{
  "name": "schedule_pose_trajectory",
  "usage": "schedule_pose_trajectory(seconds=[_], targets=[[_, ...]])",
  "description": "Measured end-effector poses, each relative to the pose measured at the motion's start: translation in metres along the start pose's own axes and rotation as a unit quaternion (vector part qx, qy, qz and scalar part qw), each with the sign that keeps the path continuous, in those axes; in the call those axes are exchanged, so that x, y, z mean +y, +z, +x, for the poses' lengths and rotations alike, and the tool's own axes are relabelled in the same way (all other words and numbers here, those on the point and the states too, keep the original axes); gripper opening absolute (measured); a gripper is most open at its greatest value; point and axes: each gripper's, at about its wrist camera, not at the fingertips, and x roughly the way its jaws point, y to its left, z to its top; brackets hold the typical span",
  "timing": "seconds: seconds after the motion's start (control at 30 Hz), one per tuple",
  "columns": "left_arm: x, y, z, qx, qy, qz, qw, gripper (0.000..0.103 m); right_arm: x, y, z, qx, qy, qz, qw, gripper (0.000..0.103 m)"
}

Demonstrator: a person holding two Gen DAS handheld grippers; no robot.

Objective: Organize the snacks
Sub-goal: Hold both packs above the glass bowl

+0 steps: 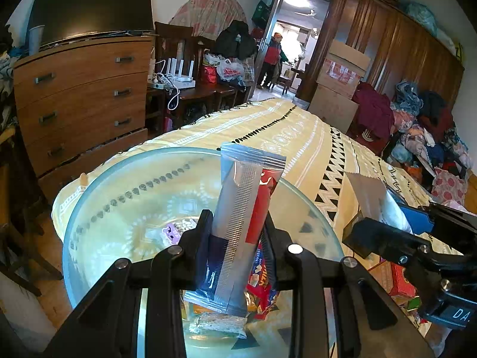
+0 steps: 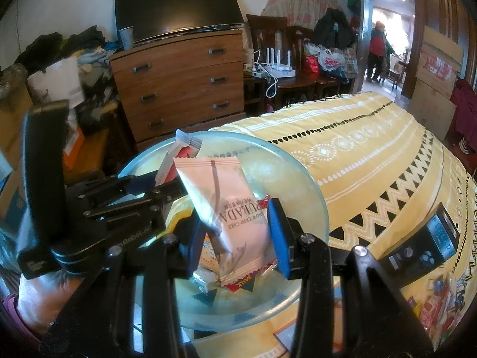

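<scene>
A clear glass bowl (image 1: 89, 197) sits on the yellow patterned bedspread (image 1: 301, 137); it also shows in the right wrist view (image 2: 310, 185). My left gripper (image 1: 237, 232) is shut on a silver-and-red stick packet (image 1: 244, 208), held upright over the bowl. My right gripper (image 2: 235, 232) is shut on a pink snack cake packet (image 2: 226, 205), also over the bowl. Several snack packets (image 1: 262, 286) lie in the bowl's bottom. The right gripper with its packet (image 1: 372, 197) shows at the right of the left wrist view, and the left gripper (image 2: 167, 185) at the left of the right wrist view.
A black electronic device (image 2: 423, 247) and colourful snack boxes (image 2: 432, 301) lie on the bed to the right. A wooden chest of drawers (image 2: 182, 80) stands behind the bowl. Piles of clothes (image 1: 423, 128) and cardboard boxes (image 1: 340, 83) line the far side.
</scene>
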Motion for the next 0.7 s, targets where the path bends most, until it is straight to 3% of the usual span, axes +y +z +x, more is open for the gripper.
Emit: schedule_pose_trajectory(seconds=[0.7], targets=[[0.0014,-0.0004,0.0006,0.001,0.0,-0.002,1.0,0.032,0.0026,-0.0067,0.0016,0.005,0.004,-0.003,1.0,0.041]])
